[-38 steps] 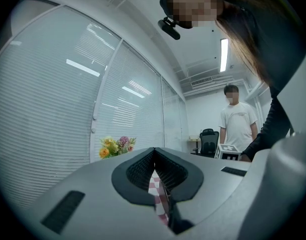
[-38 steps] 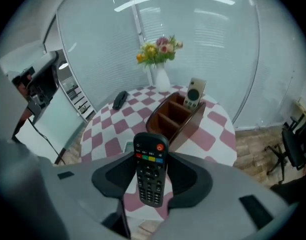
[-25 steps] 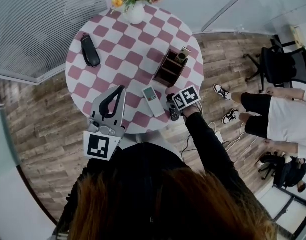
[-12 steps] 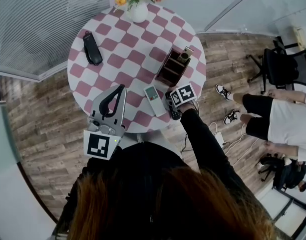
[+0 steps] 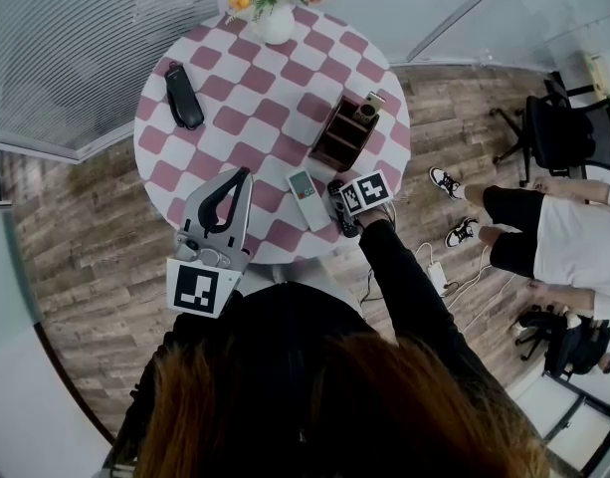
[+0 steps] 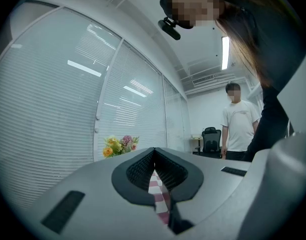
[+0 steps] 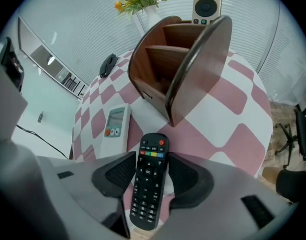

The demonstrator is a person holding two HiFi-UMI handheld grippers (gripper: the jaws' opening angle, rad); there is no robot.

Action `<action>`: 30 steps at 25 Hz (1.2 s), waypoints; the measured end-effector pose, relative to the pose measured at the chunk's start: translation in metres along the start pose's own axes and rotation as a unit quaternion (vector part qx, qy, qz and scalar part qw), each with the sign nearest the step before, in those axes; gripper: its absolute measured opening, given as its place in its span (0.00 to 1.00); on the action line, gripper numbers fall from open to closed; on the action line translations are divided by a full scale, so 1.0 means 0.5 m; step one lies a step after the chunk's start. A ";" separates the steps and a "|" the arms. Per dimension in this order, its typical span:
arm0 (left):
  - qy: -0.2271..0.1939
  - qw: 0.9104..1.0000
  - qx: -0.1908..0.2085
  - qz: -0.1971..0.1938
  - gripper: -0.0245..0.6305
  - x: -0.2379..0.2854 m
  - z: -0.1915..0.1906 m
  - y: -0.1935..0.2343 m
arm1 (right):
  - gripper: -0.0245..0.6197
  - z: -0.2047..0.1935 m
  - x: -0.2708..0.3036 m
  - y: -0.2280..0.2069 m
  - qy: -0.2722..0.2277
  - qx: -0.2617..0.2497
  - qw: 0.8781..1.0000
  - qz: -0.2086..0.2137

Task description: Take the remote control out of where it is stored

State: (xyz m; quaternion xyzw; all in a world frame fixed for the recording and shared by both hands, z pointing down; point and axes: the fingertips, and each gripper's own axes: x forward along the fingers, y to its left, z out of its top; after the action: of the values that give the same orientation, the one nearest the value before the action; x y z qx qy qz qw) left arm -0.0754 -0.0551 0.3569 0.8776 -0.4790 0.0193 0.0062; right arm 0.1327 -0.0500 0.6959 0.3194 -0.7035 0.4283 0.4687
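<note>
Clamping black remote point(image 7: 149, 196) in right claw point(image 7: 151, 173), resting it flat on table point(image 7: 232, 119), likely for release, clear of wooden holder point(image 7: 180, 69) ahead; left claw point(image 6: 154, 156) idling closed, empty.

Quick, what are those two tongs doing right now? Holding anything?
Left tongs: closed, nothing in them.
Right tongs: closed on the black remote.

Wooden holder point(image 7: 192, 69) hides the beige remote's point(image 7: 206, 5) lower half.

bright, even light w/ ceiling strip point(image 6: 225, 53) glare, fisheye-warped edges.
</note>
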 end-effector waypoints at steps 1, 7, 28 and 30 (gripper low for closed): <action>0.000 1.000 0.000 0.000 0.05 0.000 -0.001 0.000 | 0.36 0.002 -0.002 -0.002 -0.005 -0.002 1.000 -0.004; 0.000 1.000 0.000 0.000 0.05 0.000 -0.001 -0.002 | 0.35 0.026 -0.038 -0.013 -0.058 0.004 0.998 -0.017; -0.002 1.000 0.008 -0.007 0.05 0.010 0.007 -0.013 | 0.06 0.147 -0.190 0.077 -0.346 -0.018 0.938 0.016; -0.002 1.000 0.008 -0.007 0.05 0.009 0.008 -0.015 | 0.06 0.159 -0.214 0.088 -0.374 -0.029 0.927 0.012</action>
State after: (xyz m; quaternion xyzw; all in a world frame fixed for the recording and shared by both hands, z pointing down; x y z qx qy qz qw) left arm -0.0667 -0.0552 0.3532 0.8812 -0.4723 0.0218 -0.0017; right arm 0.1030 -0.0977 0.5673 0.4340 -0.8438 0.2628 0.1750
